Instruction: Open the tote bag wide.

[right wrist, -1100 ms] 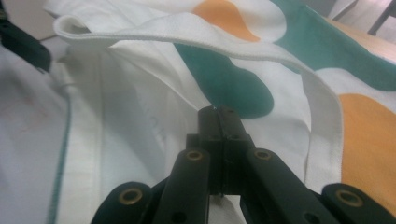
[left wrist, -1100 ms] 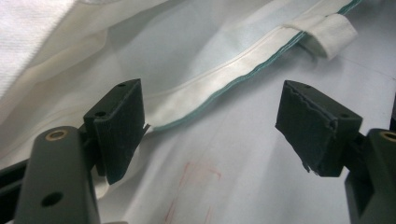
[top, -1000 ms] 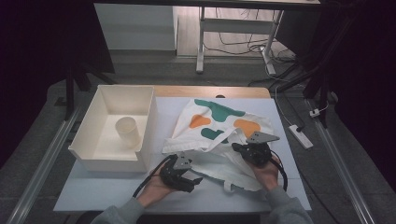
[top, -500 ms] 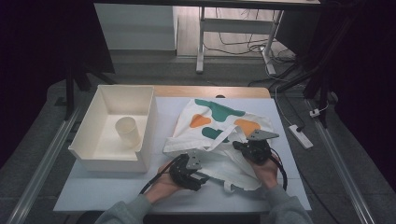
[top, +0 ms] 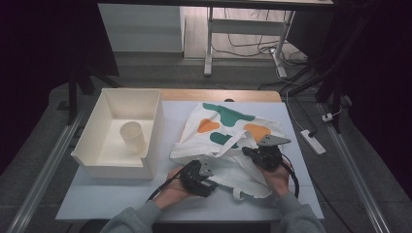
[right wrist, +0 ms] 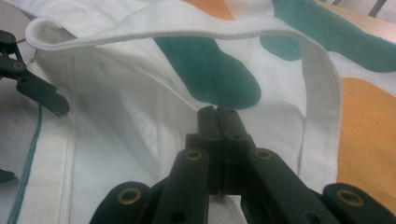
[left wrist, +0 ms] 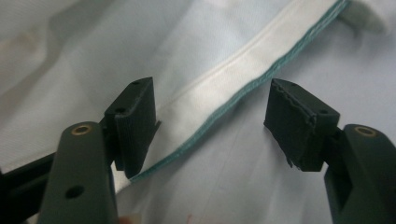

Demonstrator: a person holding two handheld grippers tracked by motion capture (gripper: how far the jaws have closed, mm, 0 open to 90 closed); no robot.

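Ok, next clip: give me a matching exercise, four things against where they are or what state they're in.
Things:
1. left gripper
2. right gripper
3. paper cup
4. power strip

States or places:
A. lying on the floor right of the table
B. jaws open over the tote bag's teal-stitched hem, having just been closing
C. inside the white bin
D. jaws shut on the bag's fabric

Pairs: 1-B, 2-D, 3-C, 4-A
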